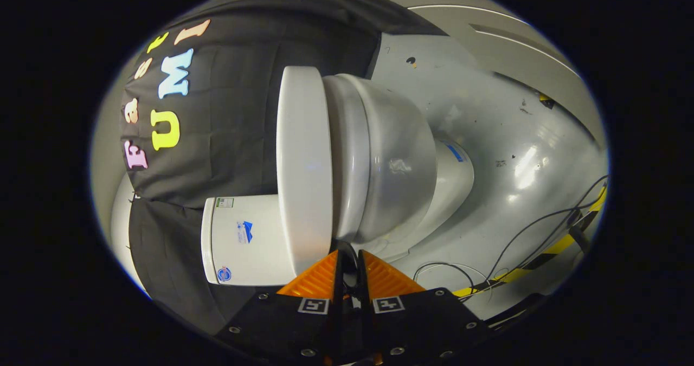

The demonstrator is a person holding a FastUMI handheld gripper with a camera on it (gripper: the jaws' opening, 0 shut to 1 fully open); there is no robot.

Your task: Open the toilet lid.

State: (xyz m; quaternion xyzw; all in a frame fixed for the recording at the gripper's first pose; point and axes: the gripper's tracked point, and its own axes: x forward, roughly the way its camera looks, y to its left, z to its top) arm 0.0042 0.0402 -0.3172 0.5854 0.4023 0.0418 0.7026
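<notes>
The view is rolled on its side, so the white toilet lies sideways ahead of the fingers. From the left: the booth's black cloth wall [227,111], then the white tank [244,241] with small stickers, then the toilet lid [303,165], a smooth glossy white slab lying flat on the seat, closed. Next comes the rounded bowl [390,165], then the shiny grey floor [515,154] with thin cables [520,236]. The gripper [348,257] has its fingers pressed nearly together, their tips at the lid's near rim, gripping nothing.
</notes>
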